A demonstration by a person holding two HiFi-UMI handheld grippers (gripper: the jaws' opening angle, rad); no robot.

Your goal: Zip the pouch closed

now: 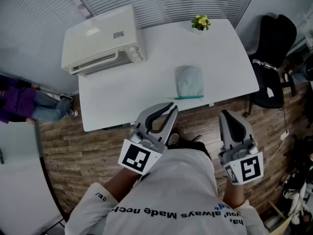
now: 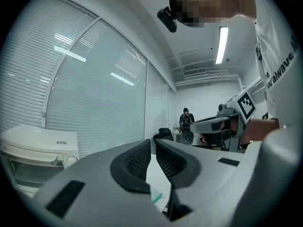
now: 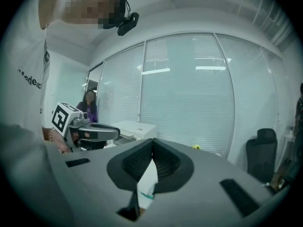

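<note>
Two handheld tools hover just short of the white table's (image 1: pixel 161 58) near edge in the head view: the left gripper (image 1: pixel 171 107) and the right gripper (image 1: pixel 226 116), both clear of the pale blue pouch (image 1: pixel 190 81). The pouch lies flat on the table close to that near edge, its teal zipper strip facing the person. A white toaster oven (image 1: pixel 100 38) sits on the table's far left corner, a small yellow plant (image 1: pixel 201 22) at its far edge, and a black chair (image 1: pixel 274 58) stands beside its right end.

The left gripper view shows that tool's jaws a narrow slit apart, with nothing between them.

The right gripper view shows its jaw tips meeting, empty, above the table.
</note>
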